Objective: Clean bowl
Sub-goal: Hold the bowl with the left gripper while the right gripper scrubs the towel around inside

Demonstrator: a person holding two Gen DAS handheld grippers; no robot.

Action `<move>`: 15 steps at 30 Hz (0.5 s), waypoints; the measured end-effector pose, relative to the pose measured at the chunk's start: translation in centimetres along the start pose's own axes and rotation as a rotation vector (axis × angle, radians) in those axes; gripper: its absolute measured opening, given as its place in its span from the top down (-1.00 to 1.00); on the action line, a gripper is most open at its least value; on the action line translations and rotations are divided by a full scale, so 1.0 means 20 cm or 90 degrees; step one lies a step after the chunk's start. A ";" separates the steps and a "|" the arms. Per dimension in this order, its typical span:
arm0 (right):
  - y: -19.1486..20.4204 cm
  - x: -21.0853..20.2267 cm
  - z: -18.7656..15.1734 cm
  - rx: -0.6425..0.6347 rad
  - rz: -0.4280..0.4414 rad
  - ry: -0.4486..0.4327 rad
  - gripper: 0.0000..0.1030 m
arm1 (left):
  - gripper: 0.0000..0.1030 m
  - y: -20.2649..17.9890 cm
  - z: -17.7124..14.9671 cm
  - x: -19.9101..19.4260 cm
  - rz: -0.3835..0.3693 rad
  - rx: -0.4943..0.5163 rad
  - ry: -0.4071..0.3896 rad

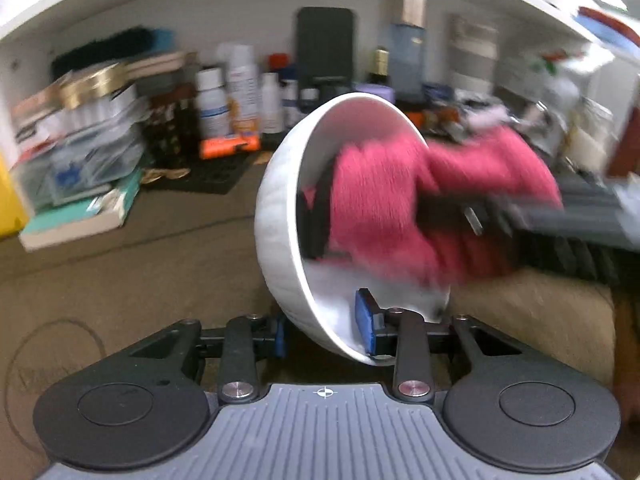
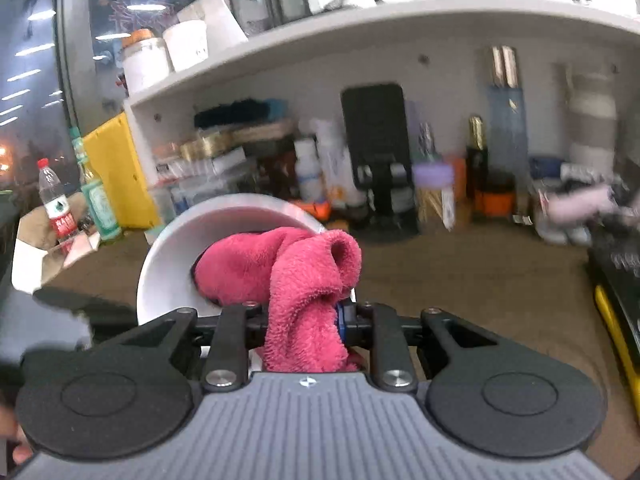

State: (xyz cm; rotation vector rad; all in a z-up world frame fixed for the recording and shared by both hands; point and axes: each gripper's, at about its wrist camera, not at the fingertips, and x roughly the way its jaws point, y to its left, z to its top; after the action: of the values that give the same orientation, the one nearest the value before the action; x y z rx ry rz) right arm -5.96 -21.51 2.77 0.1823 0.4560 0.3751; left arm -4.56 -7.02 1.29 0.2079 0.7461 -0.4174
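A white bowl (image 1: 280, 208) hangs tilted on its side above the brown tabletop, its mouth turned to the right. My left gripper (image 1: 322, 330) is shut on the bowl's lower rim, with one blue pad (image 1: 365, 320) inside the wall and the other outside. A pink fluffy cloth (image 1: 380, 208) is pushed into the bowl. In the right wrist view my right gripper (image 2: 304, 316) is shut on that cloth (image 2: 288, 268), and the bunched end presses against the inside of the bowl (image 2: 172, 264). The right fingertips are hidden under the cloth.
Behind the bowl a white shelf (image 2: 360, 24) hangs over a crowd of bottles (image 1: 240, 92), boxes and stacked books (image 1: 80, 216). A black phone stand (image 2: 376, 152) stands at the back. A dark keyboard (image 2: 616, 264) lies at the right, two drink bottles (image 2: 56, 204) at the left.
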 end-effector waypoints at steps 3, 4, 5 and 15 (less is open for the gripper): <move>0.06 -0.01 0.04 -0.023 0.057 -0.016 0.54 | 0.32 0.00 0.00 -0.01 0.007 0.013 0.013; 0.08 -0.02 0.04 -0.033 0.070 -0.018 0.54 | 0.32 0.01 0.00 -0.01 0.011 0.017 0.015; 0.10 -0.05 0.02 -0.055 0.095 -0.019 0.54 | 0.32 0.03 0.00 -0.02 0.019 0.026 0.019; -0.11 -0.05 -0.18 0.063 0.030 0.063 0.51 | -0.12 0.09 0.03 -0.04 0.063 0.006 0.008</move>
State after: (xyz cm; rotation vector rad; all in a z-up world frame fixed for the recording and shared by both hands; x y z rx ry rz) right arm -7.67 -23.64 -0.59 0.2712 0.5691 0.4088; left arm -3.84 -5.43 2.32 0.2557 0.7425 -0.3257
